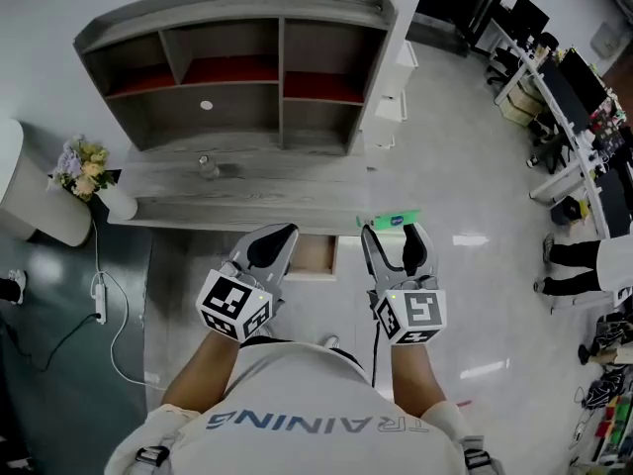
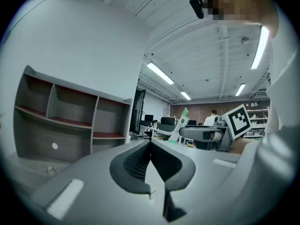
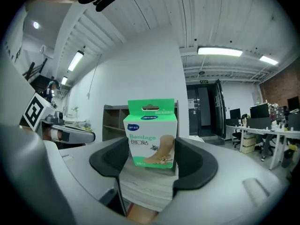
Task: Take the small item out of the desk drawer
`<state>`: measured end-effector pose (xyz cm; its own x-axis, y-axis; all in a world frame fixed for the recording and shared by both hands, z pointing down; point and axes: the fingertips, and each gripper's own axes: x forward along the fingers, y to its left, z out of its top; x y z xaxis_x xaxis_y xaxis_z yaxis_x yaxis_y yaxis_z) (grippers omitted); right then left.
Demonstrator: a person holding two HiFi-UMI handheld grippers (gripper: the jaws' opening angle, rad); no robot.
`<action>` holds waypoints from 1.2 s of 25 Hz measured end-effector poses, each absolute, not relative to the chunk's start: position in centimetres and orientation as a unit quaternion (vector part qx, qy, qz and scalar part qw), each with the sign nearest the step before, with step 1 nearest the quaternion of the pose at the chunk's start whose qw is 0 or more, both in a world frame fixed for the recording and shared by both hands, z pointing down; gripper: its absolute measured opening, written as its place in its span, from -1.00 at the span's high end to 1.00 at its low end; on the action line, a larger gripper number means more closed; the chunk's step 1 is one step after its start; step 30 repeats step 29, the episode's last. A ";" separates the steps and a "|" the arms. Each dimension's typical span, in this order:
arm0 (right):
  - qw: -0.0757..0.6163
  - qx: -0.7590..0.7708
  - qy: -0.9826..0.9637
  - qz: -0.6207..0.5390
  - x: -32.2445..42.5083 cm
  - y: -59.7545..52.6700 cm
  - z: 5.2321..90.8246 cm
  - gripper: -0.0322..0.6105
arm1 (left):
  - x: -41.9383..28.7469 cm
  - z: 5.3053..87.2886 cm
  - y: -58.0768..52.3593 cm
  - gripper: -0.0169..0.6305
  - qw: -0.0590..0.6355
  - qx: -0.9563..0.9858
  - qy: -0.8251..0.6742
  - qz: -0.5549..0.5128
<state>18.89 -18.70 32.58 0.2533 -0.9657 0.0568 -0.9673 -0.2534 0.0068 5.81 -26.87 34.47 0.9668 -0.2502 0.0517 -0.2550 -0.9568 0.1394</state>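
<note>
With the bandage box (image 3: 151, 132) pinched upright in the right gripper (image 1: 394, 234) at mid-frame, just right of the open drawer (image 1: 313, 255), and the left gripper (image 2: 150, 146) closed and empty, I'd hold that squeeze steady while lifting clear.

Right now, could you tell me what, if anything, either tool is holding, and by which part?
The right tool grips the bandage box by its lower side faces, with the green hang tab clear of the jaws. The left tool is shut on nothing.
</note>
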 end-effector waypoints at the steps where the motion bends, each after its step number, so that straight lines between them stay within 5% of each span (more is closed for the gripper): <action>1: 0.018 0.791 -0.611 0.018 18.9 -18.4 32.2 -0.10 | 6.0 34.3 -26.6 0.95 0.072 0.989 -0.127 0.016; 30: 0.042 0.800 -0.599 0.002 20.5 -18.3 30.9 -0.10 | 7.4 33.7 -26.8 0.95 0.065 0.990 -0.127 0.017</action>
